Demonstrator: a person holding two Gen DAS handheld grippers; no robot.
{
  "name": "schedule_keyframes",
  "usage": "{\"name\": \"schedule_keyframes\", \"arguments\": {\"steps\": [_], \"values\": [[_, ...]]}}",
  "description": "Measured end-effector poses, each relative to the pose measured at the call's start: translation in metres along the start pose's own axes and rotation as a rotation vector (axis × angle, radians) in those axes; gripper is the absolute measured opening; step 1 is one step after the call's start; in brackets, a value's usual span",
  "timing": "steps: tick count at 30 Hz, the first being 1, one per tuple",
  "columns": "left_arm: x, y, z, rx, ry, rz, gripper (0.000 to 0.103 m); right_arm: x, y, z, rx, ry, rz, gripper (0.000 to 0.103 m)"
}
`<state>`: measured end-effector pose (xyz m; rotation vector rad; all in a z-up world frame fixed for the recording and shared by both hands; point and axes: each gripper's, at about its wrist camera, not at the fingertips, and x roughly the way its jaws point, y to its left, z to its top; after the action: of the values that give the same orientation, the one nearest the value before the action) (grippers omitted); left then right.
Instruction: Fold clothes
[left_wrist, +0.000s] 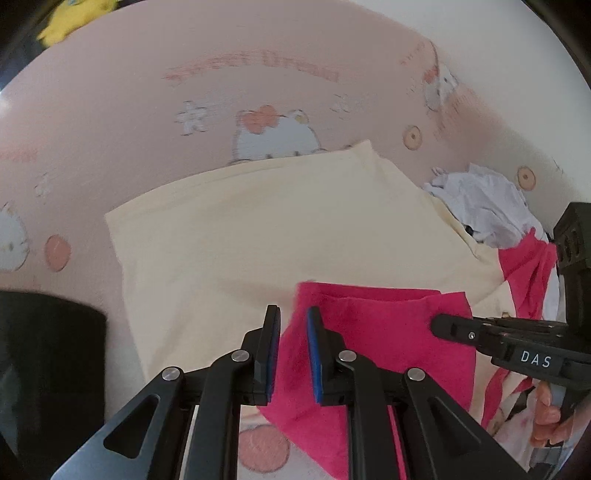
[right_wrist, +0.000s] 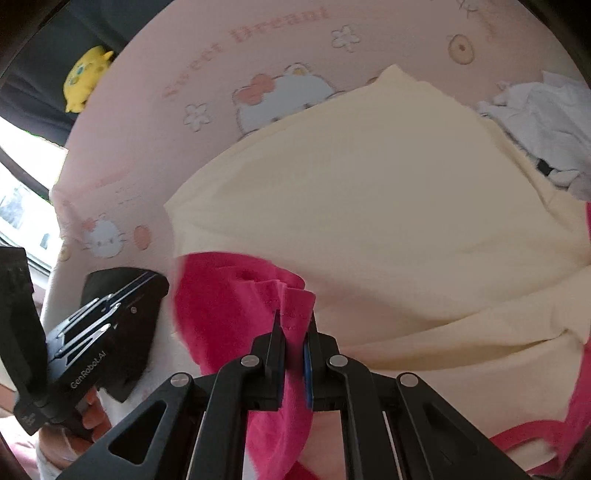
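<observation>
The pink garment (left_wrist: 373, 354) hangs between the two tools, just above a cream cloth (left_wrist: 277, 229) spread over the cartoon-print bed sheet (left_wrist: 129, 110). The left tool (left_wrist: 293, 350) stands narrow, with an edge of pink cloth lying between its blue pads; whether it truly pinches the cloth cannot be told. The right tool (right_wrist: 293, 343) is closed on a stitched hem of the same garment.

The step in hand looks like lifting an edge to carry it over in a fold. To do it well, both tools should travel level and together, so the hem stays taut and straight, then lower it squarely onto the opposite edge. A crumpled white garment (left_wrist: 480, 206) lies near the far right and should stay untouched.
</observation>
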<state>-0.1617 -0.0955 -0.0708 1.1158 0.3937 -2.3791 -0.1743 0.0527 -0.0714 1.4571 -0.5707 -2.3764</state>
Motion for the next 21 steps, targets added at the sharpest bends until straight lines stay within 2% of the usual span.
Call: {"name": "schedule_keyframes", "arguments": {"steps": [3, 5, 8, 12, 14, 15, 16, 17, 18, 20, 21], "values": [[0.013, 0.001, 0.007, 0.001, 0.019, 0.012, 0.012, -0.003, -0.009, 0.004, 0.008, 0.001, -0.014, 0.006], [0.015, 0.007, 0.007, -0.034, 0.021, 0.010, 0.012, 0.000, -0.011, 0.005, -0.007, -0.006, -0.071, 0.006], [0.020, 0.026, 0.004, -0.123, 0.043, -0.022, 0.013, 0.010, -0.014, 0.009, -0.024, 0.001, -0.156, 0.006], [0.027, 0.056, -0.005, -0.274, 0.101, -0.083, 0.015, 0.017, -0.024, 0.012, 0.006, 0.010, -0.196, 0.006], [0.028, 0.067, -0.011, -0.318, 0.142, -0.084, 0.028, 0.019, -0.028, 0.011, 0.019, 0.012, -0.213, 0.006], [0.028, 0.071, -0.014, -0.335, 0.154, -0.073, 0.049, 0.020, -0.029, 0.011, 0.024, 0.009, -0.217, 0.006], [0.027, 0.074, -0.017, -0.354, 0.158, -0.077, 0.063, 0.022, -0.030, 0.010, 0.027, 0.008, -0.221, 0.006], [0.026, 0.078, -0.021, -0.374, 0.161, -0.086, 0.063, 0.023, -0.029, 0.009, 0.025, 0.010, -0.228, 0.008], [0.025, 0.081, -0.024, -0.394, 0.163, -0.096, 0.063, 0.024, -0.028, 0.008, 0.018, 0.020, -0.240, 0.014], [0.026, 0.085, -0.030, -0.427, 0.184, -0.115, 0.063, 0.023, -0.026, 0.003, 0.014, 0.034, -0.263, 0.058], [0.029, 0.084, -0.032, -0.437, 0.208, -0.123, 0.063, 0.021, -0.025, -0.001, 0.022, 0.038, -0.271, 0.063]]}}
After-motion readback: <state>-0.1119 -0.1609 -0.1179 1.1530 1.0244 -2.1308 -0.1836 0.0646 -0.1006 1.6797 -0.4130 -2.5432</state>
